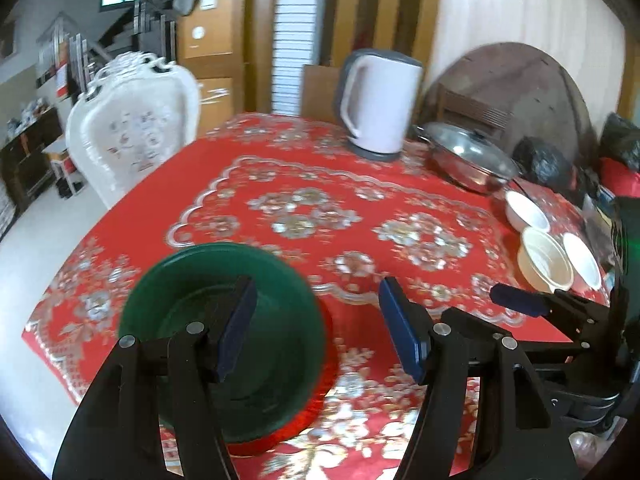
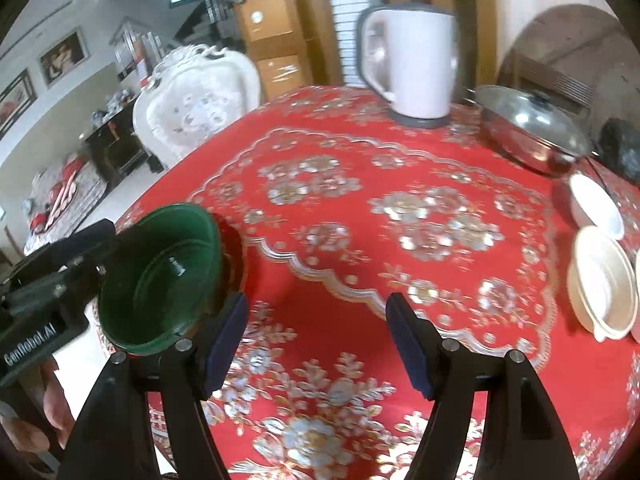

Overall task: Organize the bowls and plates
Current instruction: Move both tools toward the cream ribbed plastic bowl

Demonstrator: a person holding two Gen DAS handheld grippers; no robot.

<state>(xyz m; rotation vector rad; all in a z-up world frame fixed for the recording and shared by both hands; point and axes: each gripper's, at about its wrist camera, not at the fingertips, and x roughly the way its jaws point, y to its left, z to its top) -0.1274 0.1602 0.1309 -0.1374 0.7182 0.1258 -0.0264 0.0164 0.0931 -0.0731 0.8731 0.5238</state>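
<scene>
Our left gripper point(image 1: 316, 320) hangs open over the green bowl point(image 1: 224, 336) nested on a red one at the near left; our right gripper point(image 2: 316, 336), also open, should fetch the white bowls point(image 2: 604, 284) at far right.

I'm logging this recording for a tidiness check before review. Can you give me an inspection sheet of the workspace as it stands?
Surface: table under a red floral cloth.
Job's things: green bowl near the left edge, something red beneath it; three pale bowls grouped at the right.
Clutter: white kettle, lidded steel pot, dark bags at the far side.
Grippers: left gripper open over the green bowl; right gripper open above bare cloth.
Cables: nothing seen.
Surroundings: white ornate chair, cardboard boxes, staircase behind.
</scene>
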